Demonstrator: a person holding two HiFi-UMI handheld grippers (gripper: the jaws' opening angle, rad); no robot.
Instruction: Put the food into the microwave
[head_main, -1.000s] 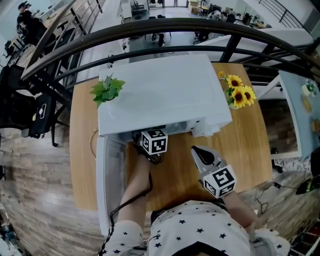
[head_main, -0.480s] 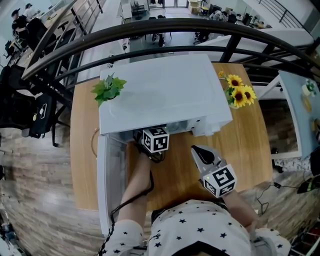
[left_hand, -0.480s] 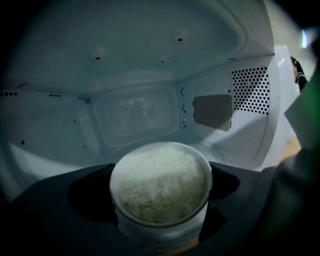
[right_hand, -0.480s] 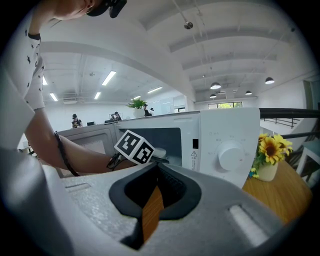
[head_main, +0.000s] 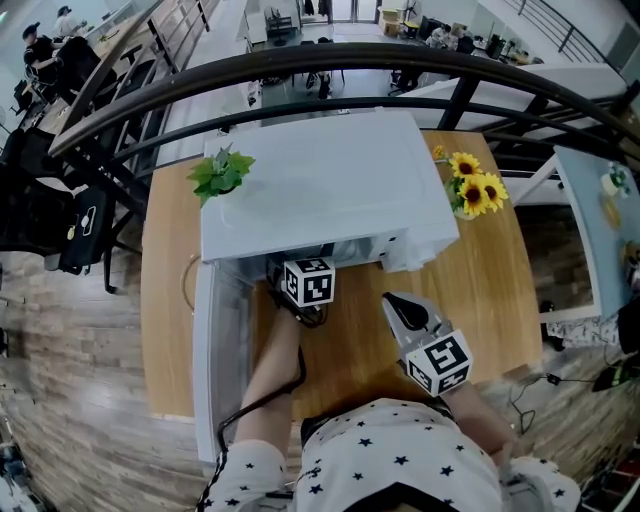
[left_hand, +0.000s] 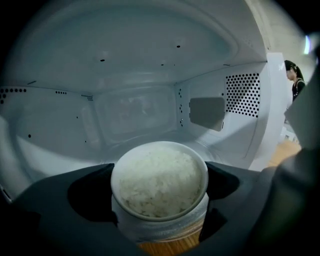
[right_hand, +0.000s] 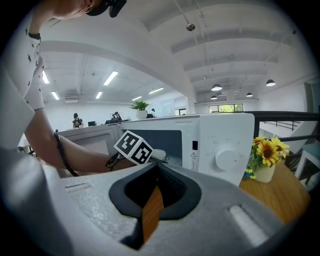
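Note:
The white microwave (head_main: 320, 190) stands on the wooden table with its door (head_main: 222, 360) swung open to the left. My left gripper (head_main: 300, 270) reaches into the opening and its jaw tips are hidden under the microwave's top. In the left gripper view it (left_hand: 159, 202) is shut on a white bowl of rice (left_hand: 159, 182), held at the mouth of the empty cavity (left_hand: 135, 75). The bowl is upright and full. My right gripper (head_main: 398, 305) hovers over the table in front of the control panel, shut (right_hand: 155, 175) with nothing in it.
A small green plant (head_main: 222, 172) sits on the microwave's top at the left. A vase of sunflowers (head_main: 475, 190) stands on the table (head_main: 500, 290) right of the microwave. A black railing (head_main: 330, 60) runs behind. My left forearm (head_main: 272, 370) crosses in front of the door.

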